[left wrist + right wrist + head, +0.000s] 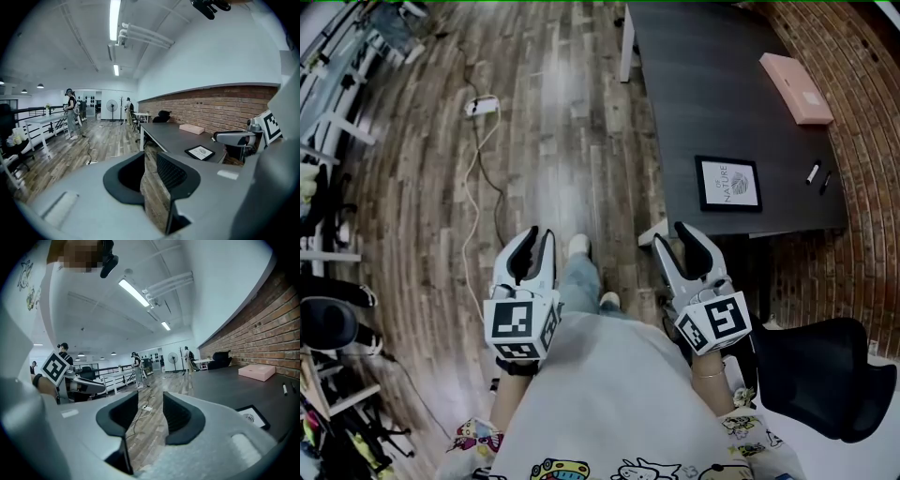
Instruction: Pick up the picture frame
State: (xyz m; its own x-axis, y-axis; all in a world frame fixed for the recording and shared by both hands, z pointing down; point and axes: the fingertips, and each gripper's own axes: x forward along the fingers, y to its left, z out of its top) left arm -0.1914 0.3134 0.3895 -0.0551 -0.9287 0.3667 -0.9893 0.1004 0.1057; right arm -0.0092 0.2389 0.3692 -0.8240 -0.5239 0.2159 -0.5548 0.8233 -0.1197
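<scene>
Picture frame (728, 183), black rectangular border round a white print: lies flat on the dark grey rectangular table (703, 84), near that table's near edge, right of the person. It is untouched and well apart from both grippers.

Far from it on the same table lies a flat pink rectangular box (795, 87). Two small dark markers (814, 172) lie just right of the frame, beside the red brick wall (862, 75).

Left gripper (538, 239): grey body, black pads, held out over the wood-plank floor (562, 112) in front of the person. In its own view the jaws stand a little apart (150, 161), with only floor and table edge in the gap and nothing gripped. That view shows the frame (200, 152) to the right on the tabletop and the pink box (191, 128) farther along.

Right gripper (673, 236): held just off the table's near left corner, closer to the frame than the left one but short of it. In its own view the jaws are parted wider (151, 404), with bare floor between the pads and nothing held. The frame (253, 416) shows low at the right of that view.

A white power strip (482, 106) with its cable lies on the floor, far left. A black office chair (825, 375) stands at near right, beside the person.
</scene>
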